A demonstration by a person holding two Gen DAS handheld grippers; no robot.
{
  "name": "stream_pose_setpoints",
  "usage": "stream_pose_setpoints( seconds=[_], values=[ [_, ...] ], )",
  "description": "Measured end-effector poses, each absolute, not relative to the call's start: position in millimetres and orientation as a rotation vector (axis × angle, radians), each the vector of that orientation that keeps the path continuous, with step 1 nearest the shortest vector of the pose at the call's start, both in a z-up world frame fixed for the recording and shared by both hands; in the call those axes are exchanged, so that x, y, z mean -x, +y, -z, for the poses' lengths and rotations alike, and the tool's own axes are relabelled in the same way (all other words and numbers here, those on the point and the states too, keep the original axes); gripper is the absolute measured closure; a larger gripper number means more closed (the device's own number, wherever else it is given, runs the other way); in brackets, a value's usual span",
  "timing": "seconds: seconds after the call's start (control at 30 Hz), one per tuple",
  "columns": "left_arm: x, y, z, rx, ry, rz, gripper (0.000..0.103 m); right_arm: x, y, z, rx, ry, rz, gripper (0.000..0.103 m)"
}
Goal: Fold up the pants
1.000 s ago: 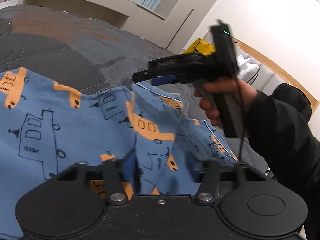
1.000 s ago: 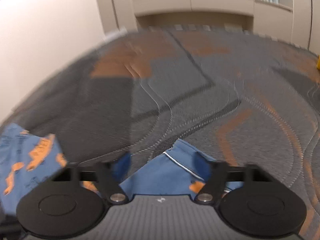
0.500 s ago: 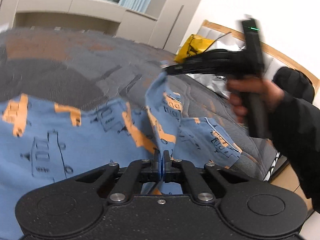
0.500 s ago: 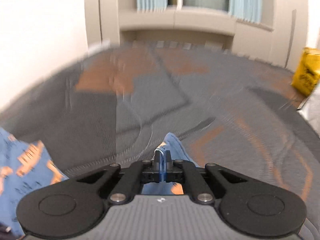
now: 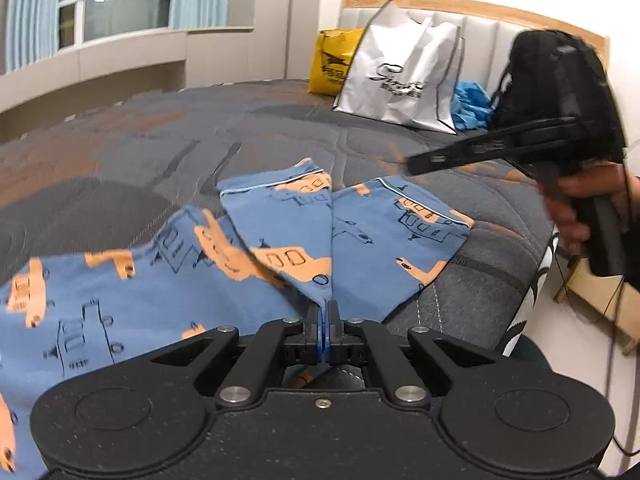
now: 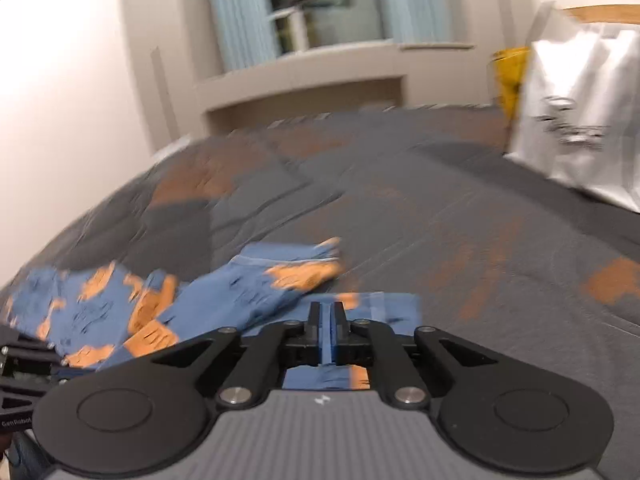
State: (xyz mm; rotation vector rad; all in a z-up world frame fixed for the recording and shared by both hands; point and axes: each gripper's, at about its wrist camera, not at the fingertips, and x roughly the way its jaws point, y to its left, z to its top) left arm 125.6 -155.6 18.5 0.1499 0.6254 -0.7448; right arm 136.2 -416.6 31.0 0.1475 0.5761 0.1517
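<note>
Blue cotton pants with orange vehicle print [image 5: 168, 280] spread on grey-and-orange quilted bed cover [image 5: 120, 152], one leg pulled up into ridge. Left gripper [image 5: 323, 334] clamped on that fabric ridge. Right gripper [image 6: 327, 336] empty, jaws just reopening slightly, over leg hem. White shopping bag [image 5: 404, 80] near headboard.

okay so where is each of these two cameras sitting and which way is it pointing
Left wrist: sits on the left hand-held gripper, looking across the bed at the pants it pinches; the person's hand with the right hand-held gripper shows.
Right wrist: sits on the right hand-held gripper, facing the window; no body shows.
Shared: pants, bed, white bag.
</note>
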Motion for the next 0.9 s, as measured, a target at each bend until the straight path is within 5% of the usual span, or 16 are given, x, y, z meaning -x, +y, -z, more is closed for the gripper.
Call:
stream_pose_setpoints(
  seconds=[0.07,0.23,0.33,0.4,0.43,0.47,0.67,0.9],
  values=[
    [-124.2,-152.6,-14.1,-0.117,0.631,0.728,0.103,-160.9,-394.3,-35.4,-0.085,0.596,-0.223,0.068],
    [-123.4,-144.6,-2.7,-0.014,0.642,0.707,0.103,-242.3,-326.8,-42.4,0.011,0.680,-0.349,0.051],
    [-123.6,-142.1,-0.8,0.012,0.645,0.709,0.103,-289.3,-294.4,-30.3,0.092,0.767,-0.292,0.051],
    [-123.2,-141.3,-1.4,0.009,0.641,0.711,0.103,-305.0,-284.9,-15.9,0.132,0.831,-0.264,0.056],
    [-123.0,-141.1,-2.5,0.006,0.638,0.713,0.103,-307.8,-282.6,-9.7,0.156,0.841,-0.255,0.068],
    [-122.6,-140.7,-4.0,0.005,0.632,0.715,0.103,-308.1,-280.3,-8.8,0.183,0.823,-0.247,0.099],
    [-117.2,-139.5,-16.0,-0.069,0.583,0.738,0.103,-271.8,-317.4,-33.2,0.072,0.682,-0.186,0.101],
    [-108.5,-151.1,-21.5,-0.325,0.556,0.809,0.103,-112.7,-422.4,-56.8,-0.232,0.381,-0.033,0.100]
  ],
)
